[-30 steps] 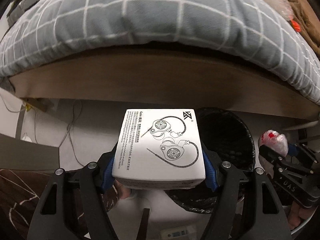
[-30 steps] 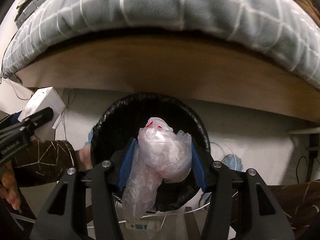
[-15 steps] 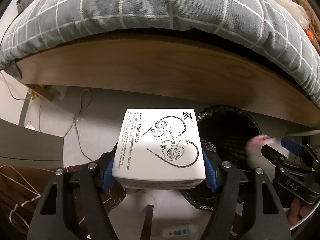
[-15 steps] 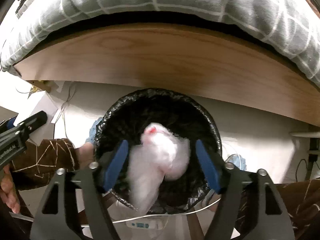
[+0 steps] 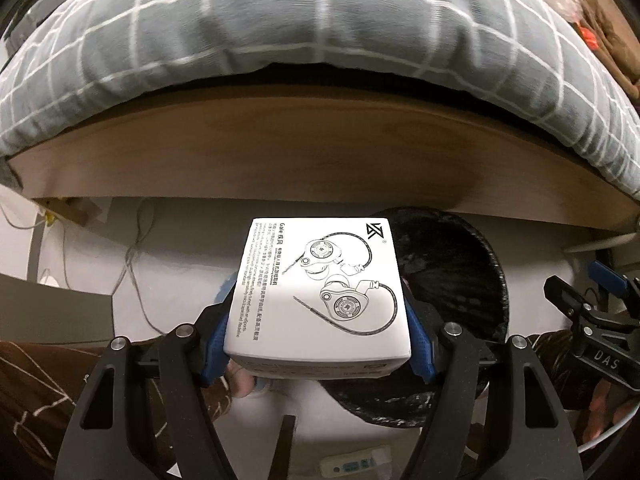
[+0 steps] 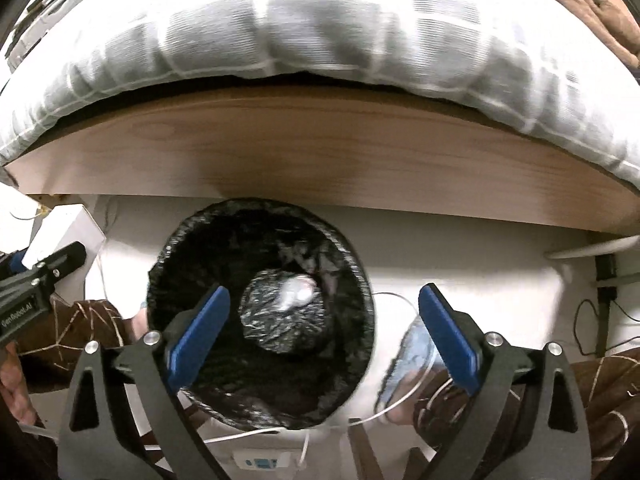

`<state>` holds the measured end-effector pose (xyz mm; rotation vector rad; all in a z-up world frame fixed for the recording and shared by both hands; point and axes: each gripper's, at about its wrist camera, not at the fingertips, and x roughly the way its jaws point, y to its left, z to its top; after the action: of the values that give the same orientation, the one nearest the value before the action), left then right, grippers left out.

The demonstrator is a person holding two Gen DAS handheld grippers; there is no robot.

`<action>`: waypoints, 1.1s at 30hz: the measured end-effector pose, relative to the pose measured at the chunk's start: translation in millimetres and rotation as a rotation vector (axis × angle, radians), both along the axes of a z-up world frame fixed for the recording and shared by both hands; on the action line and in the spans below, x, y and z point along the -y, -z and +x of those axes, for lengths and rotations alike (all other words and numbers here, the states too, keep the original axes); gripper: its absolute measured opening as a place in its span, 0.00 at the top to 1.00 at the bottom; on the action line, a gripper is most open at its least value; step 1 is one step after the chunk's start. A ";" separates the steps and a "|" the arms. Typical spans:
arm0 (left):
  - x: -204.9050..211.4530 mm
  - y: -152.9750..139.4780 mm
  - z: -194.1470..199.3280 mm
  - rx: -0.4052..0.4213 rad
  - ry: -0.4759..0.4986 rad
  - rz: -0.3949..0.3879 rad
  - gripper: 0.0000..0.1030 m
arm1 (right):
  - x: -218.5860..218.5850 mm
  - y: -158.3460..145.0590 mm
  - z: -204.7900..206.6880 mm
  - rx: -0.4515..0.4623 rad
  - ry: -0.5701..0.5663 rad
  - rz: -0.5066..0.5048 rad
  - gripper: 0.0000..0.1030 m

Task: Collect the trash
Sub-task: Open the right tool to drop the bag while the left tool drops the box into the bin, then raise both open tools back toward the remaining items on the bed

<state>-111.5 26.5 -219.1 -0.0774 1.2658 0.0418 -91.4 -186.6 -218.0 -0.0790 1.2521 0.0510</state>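
Observation:
A white earphone box (image 5: 320, 292) with line drawings sits clamped between the blue pads of my left gripper (image 5: 318, 332), just left of a round bin lined with a black bag (image 5: 472, 280). From the right wrist view that bin (image 6: 192, 248) lies straight below my right gripper (image 6: 324, 312), whose jaws are opening wide with nothing between them. A crumpled clear plastic bag (image 6: 296, 292) lies at the bottom of the bin. The left gripper with the box (image 6: 60, 236) shows at the left edge of the right wrist view, and the right gripper (image 5: 588, 312) at the right edge of the left one.
A bed with a wooden side board (image 5: 320, 152) and a grey checked quilt (image 5: 280, 40) overhangs the bin's far side. White cables (image 6: 392, 404) trail over the pale floor. A small white device (image 5: 356, 460) lies near me. A person's patterned brown trousers (image 5: 40, 392) flank the bin.
My right gripper opened and the plastic bag dropped out of it into the bin. The left gripper kept its hold on the box and stayed beside the bin.

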 end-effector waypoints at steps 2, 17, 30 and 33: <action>9.8 -1.9 1.8 0.005 0.017 -0.006 0.34 | 8.2 -3.0 -1.6 0.011 0.013 -0.011 0.11; 78.1 3.0 13.2 -0.010 0.135 -0.016 0.34 | 65.5 -22.1 -20.2 0.061 0.133 -0.018 0.11; 98.9 -2.1 10.0 0.054 0.164 0.035 0.10 | 76.8 -28.2 -24.0 0.087 0.179 -0.008 0.11; 95.0 -7.7 10.3 0.075 0.151 0.037 0.06 | 74.8 -32.7 -22.4 0.094 0.174 -0.004 0.11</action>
<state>-101.2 -68.5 -211.5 0.0478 1.1920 -0.0672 -113.8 -261.5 -185.3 0.0239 1.1612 -0.1043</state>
